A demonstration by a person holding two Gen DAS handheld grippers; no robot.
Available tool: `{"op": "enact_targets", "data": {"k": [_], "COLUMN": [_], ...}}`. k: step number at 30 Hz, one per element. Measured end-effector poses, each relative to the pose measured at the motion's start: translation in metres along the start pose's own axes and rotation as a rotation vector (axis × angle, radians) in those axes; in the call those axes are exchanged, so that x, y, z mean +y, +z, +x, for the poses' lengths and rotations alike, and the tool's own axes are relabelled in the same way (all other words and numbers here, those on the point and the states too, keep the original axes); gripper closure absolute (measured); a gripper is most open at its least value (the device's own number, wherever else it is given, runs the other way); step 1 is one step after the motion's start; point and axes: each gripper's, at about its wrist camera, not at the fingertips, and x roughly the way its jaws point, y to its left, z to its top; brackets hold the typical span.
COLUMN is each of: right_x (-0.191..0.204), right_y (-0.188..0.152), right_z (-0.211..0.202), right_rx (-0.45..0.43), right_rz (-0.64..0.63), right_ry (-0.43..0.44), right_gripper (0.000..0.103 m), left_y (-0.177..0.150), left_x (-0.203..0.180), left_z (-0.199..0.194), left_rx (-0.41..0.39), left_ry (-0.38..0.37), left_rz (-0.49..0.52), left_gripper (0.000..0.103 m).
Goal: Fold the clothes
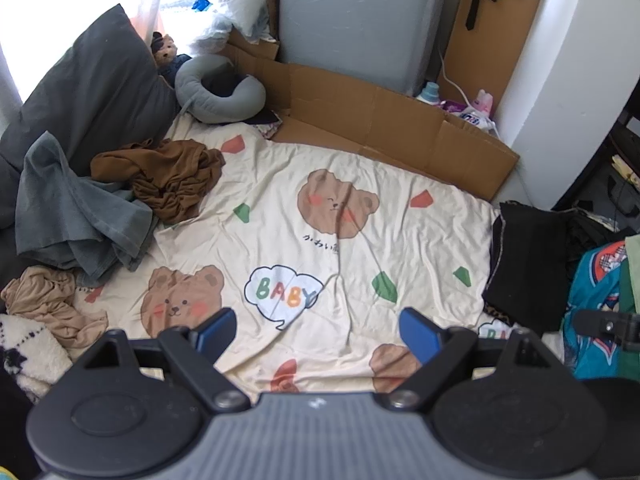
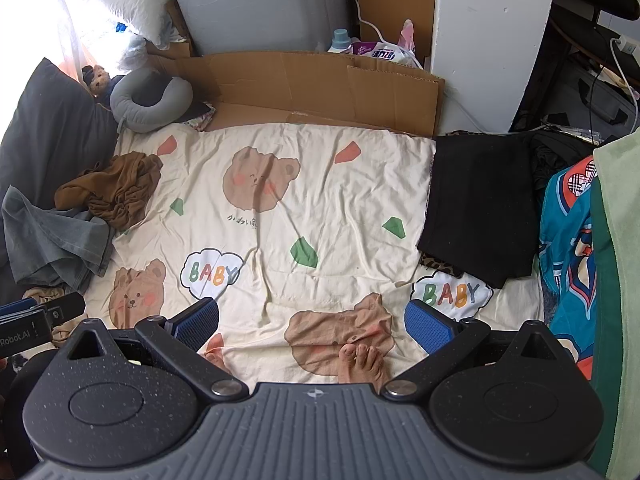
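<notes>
Both grippers — left gripper (image 1: 316, 330), right gripper (image 2: 312, 320) — hang spread and empty; brown garment (image 1: 168, 176) lies crumpled, axis unreadable.

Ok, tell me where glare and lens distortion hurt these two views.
Left wrist view: the window at upper left is blown out white, washing the curtain; the cardboard edge bows from fisheye. Right wrist view: glare again at upper left, the black garment loses fold detail, corners vignette dark.

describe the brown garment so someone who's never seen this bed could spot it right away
Start at the cream bear-print sheet and go to its left edge, below the grey neck pillow. The brown garment lies crumpled there, partly on a grey-green garment. It is dark rusty brown; the tan garment nearer the camera is paler.
</notes>
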Motion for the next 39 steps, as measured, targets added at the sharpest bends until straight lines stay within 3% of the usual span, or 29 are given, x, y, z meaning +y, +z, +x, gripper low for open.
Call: {"op": "enact_targets", "data": {"k": [39], "right_x": [0.0011], "right_y": [0.0006], "right_z": [-0.0019], "right_rx": [-0.003], "right_rz": [-0.003], "right_ry": [0.001], "right_gripper": [0.001], "left_y": [0.0015], "left_x": [0.0017], "left_z": [-0.0007], "left_rx": [-0.006], "left_ry": [-0.01], "left_rz": [-0.002], "left_gripper": [0.013]}}
